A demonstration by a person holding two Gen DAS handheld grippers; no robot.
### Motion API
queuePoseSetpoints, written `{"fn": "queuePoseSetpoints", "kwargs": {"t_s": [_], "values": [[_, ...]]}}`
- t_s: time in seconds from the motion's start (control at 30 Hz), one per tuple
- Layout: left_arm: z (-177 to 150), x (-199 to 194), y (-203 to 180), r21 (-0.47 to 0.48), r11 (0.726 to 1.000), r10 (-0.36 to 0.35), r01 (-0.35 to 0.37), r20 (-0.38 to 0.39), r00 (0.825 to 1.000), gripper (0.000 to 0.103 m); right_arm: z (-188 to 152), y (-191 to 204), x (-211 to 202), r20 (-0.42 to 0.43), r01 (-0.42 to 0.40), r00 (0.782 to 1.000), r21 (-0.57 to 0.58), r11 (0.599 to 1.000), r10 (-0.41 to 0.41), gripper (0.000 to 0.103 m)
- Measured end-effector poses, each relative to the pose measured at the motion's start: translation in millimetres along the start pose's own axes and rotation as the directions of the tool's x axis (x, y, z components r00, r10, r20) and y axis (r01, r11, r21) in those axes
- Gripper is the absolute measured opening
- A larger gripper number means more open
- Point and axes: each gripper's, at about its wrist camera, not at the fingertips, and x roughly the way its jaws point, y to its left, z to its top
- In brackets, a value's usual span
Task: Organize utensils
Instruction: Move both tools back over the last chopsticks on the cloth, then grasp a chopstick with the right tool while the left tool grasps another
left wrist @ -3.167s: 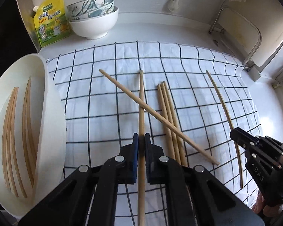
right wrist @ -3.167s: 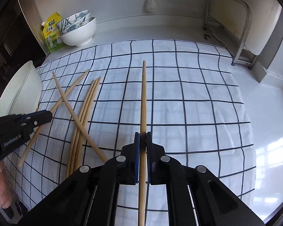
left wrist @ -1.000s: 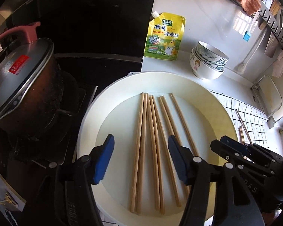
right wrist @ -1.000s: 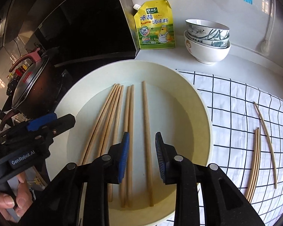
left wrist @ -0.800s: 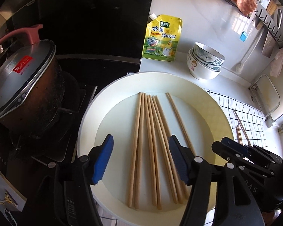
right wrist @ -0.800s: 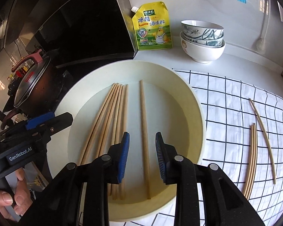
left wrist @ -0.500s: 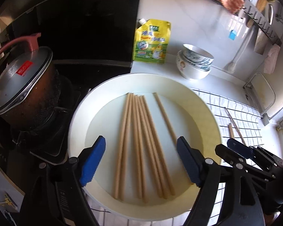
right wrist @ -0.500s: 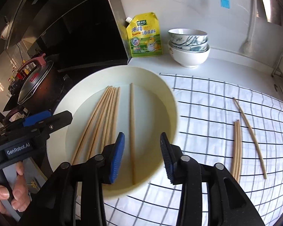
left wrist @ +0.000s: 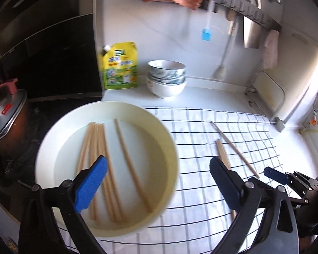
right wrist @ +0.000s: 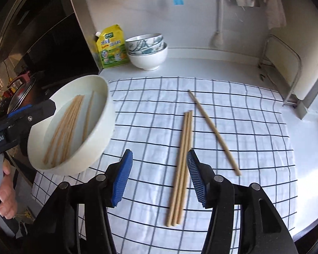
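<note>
A wide white basin (left wrist: 165,146) (right wrist: 105,114) at the left edge of the checked cloth (right wrist: 254,127) holds several wooden chopsticks (left wrist: 108,169) (right wrist: 67,127). A bundle of three chopsticks (right wrist: 183,165) (left wrist: 222,153) and a single chopstick (right wrist: 214,131) (left wrist: 233,146) lie on the cloth. My left gripper (left wrist: 156,182) is open and empty above the basin's right side. My right gripper (right wrist: 159,175) is open and empty, just left of the bundle's near half. The left gripper also shows at the left in the right wrist view (right wrist: 31,112).
Stacked bowls (right wrist: 147,50) (left wrist: 166,80) and a yellow seasoning pouch (right wrist: 111,46) (left wrist: 119,65) stand at the back. A pot with a lid (left wrist: 7,114) sits on the stove at left. A metal rack (right wrist: 282,69) stands at the back right.
Both grippers let go of their chopsticks into the basin, opened wider, and swung right, away from the basin toward the cloth. The view pulled back.
</note>
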Motion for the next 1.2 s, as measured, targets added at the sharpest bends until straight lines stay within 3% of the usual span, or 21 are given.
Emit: {"fn": "queuePoseSetpoints", "kwargs": {"t_s": [0.23,0.47,0.87,1.2], "values": [[-11,14,-55,0.025,0.999,-0.040,0.041,-0.041,0.998,0.096,-13,-63,-2,0.009,0.035,0.999,0.042,0.998,-0.035,0.054],[-30,38,-92,0.005,0.999,-0.047,0.048,-0.100,0.994,0.096,-20,-106,19,-0.019,0.059,0.998,-0.001,0.998,-0.059,0.054],[-65,88,-117,-0.010,0.999,-0.041,0.040,-0.172,0.984,0.096,-4,-124,72,-0.038,0.015,0.999,-0.096,0.995,-0.018,0.059],[-82,111,-109,-0.062,0.998,-0.011,-0.003,-0.220,0.975,0.096,13,-118,108,-0.058,0.016,0.998,-0.175,0.984,-0.027,0.059]]}}
